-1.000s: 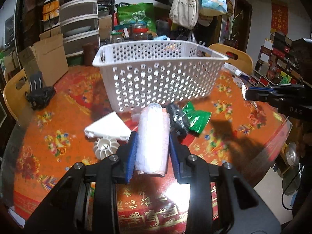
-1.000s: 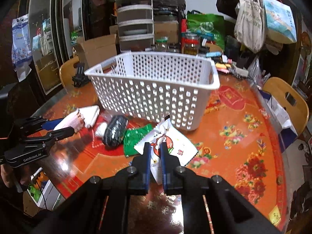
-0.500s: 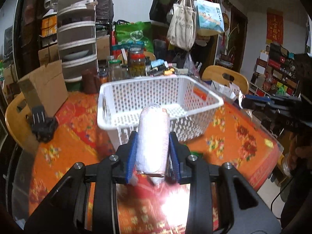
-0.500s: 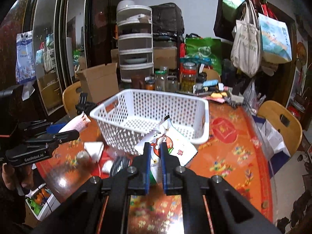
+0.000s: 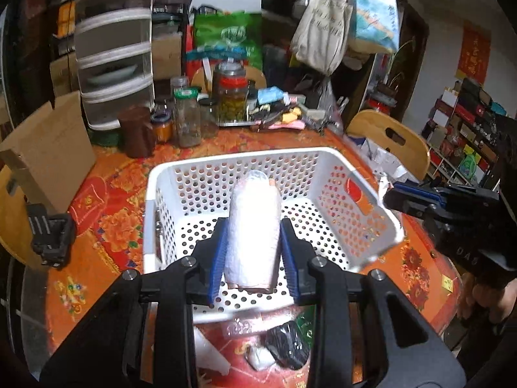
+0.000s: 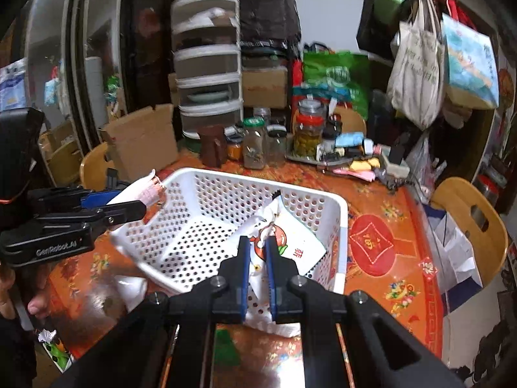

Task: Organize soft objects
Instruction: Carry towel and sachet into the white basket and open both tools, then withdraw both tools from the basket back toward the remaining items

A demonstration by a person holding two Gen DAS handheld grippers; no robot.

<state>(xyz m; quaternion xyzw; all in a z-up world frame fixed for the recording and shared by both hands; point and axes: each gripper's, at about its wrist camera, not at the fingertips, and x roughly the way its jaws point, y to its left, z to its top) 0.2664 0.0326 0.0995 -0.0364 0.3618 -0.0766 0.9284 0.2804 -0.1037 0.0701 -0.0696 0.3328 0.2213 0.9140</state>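
Observation:
My left gripper [image 5: 253,249] is shut on a white wrapped roll [image 5: 253,226] and holds it over the inside of the white perforated basket [image 5: 336,158]. My right gripper [image 6: 257,252] is shut on a white snack packet [image 6: 290,242] with a red cartoon print, held above the basket's [image 6: 342,226] near right part. The right gripper also shows at the right of the left wrist view [image 5: 429,200]. The left gripper with its roll shows at the left of the right wrist view [image 6: 106,207]. The basket's floor is bare.
A black pouch [image 5: 286,344], a small white lump [image 5: 260,357] and a white packet [image 5: 210,352] lie on the orange table in front of the basket. Jars [image 5: 231,97] and a cardboard box [image 5: 48,142] stand behind. Wooden chairs [image 6: 468,220] ring the table.
Both grippers rose from the table and moved forward over the basket, carrying the roll and the snack packet. The basket now lies below them.

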